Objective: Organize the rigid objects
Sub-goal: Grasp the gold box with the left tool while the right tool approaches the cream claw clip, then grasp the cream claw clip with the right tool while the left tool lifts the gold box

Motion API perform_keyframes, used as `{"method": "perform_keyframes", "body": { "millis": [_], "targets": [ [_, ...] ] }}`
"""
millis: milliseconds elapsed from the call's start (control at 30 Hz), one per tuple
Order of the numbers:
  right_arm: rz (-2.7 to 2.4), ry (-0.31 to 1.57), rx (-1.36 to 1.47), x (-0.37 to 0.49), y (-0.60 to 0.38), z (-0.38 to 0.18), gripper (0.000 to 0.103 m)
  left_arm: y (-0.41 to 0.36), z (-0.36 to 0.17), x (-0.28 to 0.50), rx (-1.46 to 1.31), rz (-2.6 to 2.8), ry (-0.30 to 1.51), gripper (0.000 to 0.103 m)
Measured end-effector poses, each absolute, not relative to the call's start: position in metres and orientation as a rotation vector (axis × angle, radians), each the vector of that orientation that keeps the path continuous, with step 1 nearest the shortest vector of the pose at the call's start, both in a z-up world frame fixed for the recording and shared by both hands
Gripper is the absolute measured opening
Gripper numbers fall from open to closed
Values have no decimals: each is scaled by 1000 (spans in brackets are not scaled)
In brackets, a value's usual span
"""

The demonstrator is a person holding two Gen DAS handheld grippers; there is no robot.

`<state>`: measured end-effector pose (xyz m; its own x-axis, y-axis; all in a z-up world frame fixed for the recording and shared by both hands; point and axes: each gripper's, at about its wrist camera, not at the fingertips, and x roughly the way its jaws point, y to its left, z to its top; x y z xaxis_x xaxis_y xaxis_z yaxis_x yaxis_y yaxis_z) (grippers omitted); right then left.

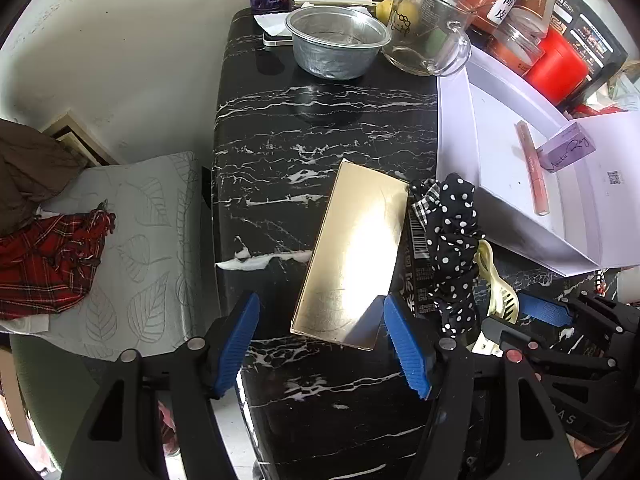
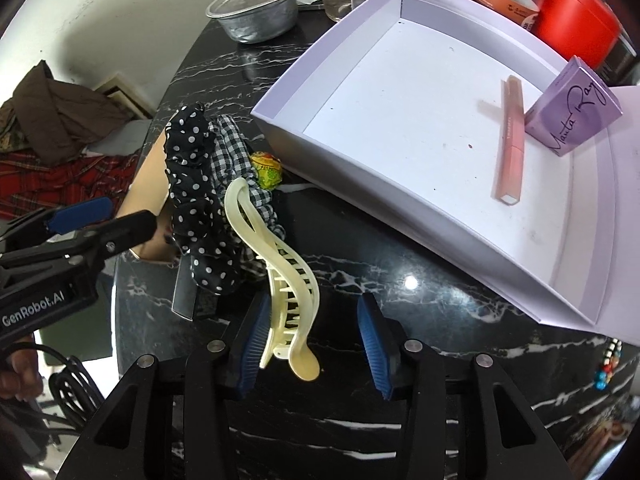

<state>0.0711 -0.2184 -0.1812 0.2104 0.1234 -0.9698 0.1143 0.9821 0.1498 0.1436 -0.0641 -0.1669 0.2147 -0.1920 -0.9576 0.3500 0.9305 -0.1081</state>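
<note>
A shiny gold box (image 1: 352,248) lies flat on the black marble table (image 1: 320,120). My left gripper (image 1: 320,304) is open over the box's near end. Its right pad is at the box's corner and its left pad stands clear of it. In the right wrist view a cream hair claw clip (image 2: 288,276) lies between the jaws of my right gripper (image 2: 314,304). The clip rests against the left pad, with a gap to the right pad. A white open tray (image 2: 400,12) holds a pink tube (image 2: 510,140) and a purple carton (image 2: 572,108).
A polka-dot scrunchie (image 2: 196,184), a gingham scrunchie (image 2: 228,148) and a yellow-green sweet (image 2: 266,170) lie beside the clip. A foil bowl (image 1: 336,40), a glass mug (image 1: 428,28), jars and a can crowd the far edge. A leaf-print cushion (image 1: 140,240) sits left of the table.
</note>
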Motion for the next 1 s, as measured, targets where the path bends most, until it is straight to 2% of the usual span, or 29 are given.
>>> {"method": "perform_keyframes", "body": {
  "millis": [433,467,567,633,667,1000],
  "targets": [
    [15,1384,198,73,-210,-191,44,-94,-199,164,224,-444,1335,64],
    [12,1384,200,73,-211,-192,44,-95,-199,164,227,-444,1323,56],
    [1,1377,205,72,-216,-192,44,-97,-199,164,244,-421,1306,46],
    [8,1371,210,70,-221,-191,32,-96,-198,163,238,-414,1308,46],
    [21,1371,213,70,-221,-190,21,-95,-198,163,230,-406,1311,46],
    [27,1353,191,67,-219,-180,21,-77,-189,137,155,-383,1329,44]
  ]
}}
